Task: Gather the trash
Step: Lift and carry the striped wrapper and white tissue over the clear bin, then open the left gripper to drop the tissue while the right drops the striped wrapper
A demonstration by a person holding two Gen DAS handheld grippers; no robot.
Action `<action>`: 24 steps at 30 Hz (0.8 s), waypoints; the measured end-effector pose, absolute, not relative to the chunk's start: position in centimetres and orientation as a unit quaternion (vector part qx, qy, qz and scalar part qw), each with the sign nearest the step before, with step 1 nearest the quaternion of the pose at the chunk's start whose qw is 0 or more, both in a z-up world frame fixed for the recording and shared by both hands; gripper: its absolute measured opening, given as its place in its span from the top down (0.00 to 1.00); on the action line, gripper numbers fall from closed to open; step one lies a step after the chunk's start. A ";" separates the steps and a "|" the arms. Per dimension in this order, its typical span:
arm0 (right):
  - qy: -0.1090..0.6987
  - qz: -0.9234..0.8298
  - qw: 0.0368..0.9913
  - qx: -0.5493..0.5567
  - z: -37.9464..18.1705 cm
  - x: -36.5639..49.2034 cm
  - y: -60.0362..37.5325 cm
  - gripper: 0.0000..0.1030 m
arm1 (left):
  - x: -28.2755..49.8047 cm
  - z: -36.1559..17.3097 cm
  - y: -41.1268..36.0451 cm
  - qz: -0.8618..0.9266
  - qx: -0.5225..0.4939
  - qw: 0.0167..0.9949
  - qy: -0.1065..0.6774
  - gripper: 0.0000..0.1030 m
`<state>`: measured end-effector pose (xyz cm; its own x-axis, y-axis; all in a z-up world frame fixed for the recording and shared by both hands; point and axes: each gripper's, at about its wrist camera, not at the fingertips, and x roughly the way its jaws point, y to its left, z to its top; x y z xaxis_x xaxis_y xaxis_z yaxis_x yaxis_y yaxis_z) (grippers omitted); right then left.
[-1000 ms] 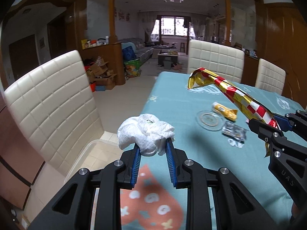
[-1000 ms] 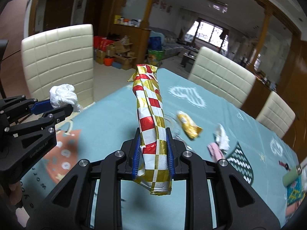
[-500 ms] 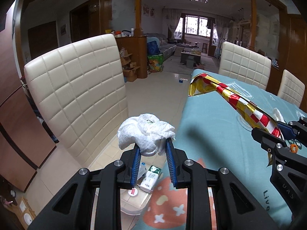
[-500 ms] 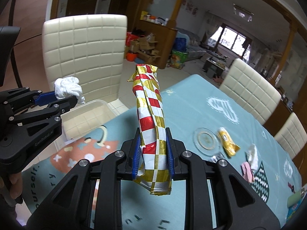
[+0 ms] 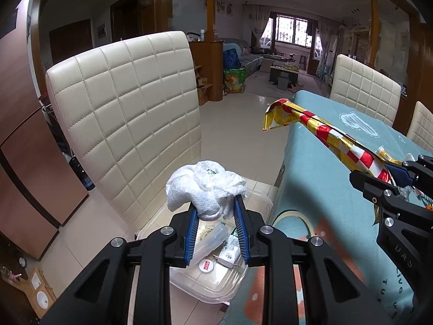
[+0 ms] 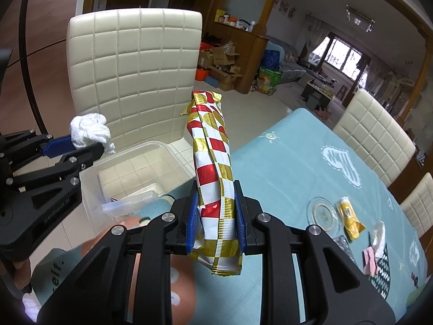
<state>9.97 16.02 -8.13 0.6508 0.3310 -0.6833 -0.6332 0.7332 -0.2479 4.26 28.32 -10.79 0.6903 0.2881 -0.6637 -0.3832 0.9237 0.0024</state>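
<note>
My left gripper (image 5: 215, 216) is shut on a crumpled white tissue (image 5: 203, 187) and holds it above a clear plastic bin (image 5: 259, 203) that sits on the floor beside the table and holds several pieces of trash. The tissue also shows in the right wrist view (image 6: 89, 131), over the bin (image 6: 140, 162). My right gripper (image 6: 216, 216) is shut on a long red, white and gold foil wrapper (image 6: 213, 168), held over the table's edge. The wrapper also shows in the left wrist view (image 5: 324, 135).
A cream quilted chair (image 5: 130, 113) stands right behind the bin. The teal tablecloth (image 6: 284, 168) carries a glass coaster (image 6: 322, 212), a yellow packet (image 6: 349, 218) and pink and white scraps (image 6: 374, 246). More cream chairs (image 6: 373, 132) line the far side.
Both grippers have swung left from over the table toward the chair. The bin has come into view, and now lies under the left gripper's tissue. Both holds are unchanged.
</note>
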 end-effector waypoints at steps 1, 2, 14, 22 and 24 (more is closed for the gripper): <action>0.315 0.276 0.875 -0.241 -8.2 10.1 16.3 0.76 | 4.3 -10.9 28.5 0.184 -0.070 0.916 0.349 0.73; 0.315 0.277 0.875 -0.241 -8.3 10.2 16.4 0.76 | 4.4 -11.0 28.7 0.186 -0.072 0.916 0.349 0.73; 0.338 0.265 0.872 -0.235 -9.7 12.3 16.5 0.76 | 6.4 -12.1 29.6 0.207 -0.088 0.905 0.360 0.23; 0.344 0.271 0.868 -0.233 -10.2 12.9 17.2 0.76 | 6.1 -12.2 30.6 0.213 -0.099 0.902 0.363 0.23; 0.347 0.279 0.864 -0.235 -10.4 12.8 17.6 0.75 | 5.7 -12.0 30.9 0.217 -0.100 0.902 0.359 0.23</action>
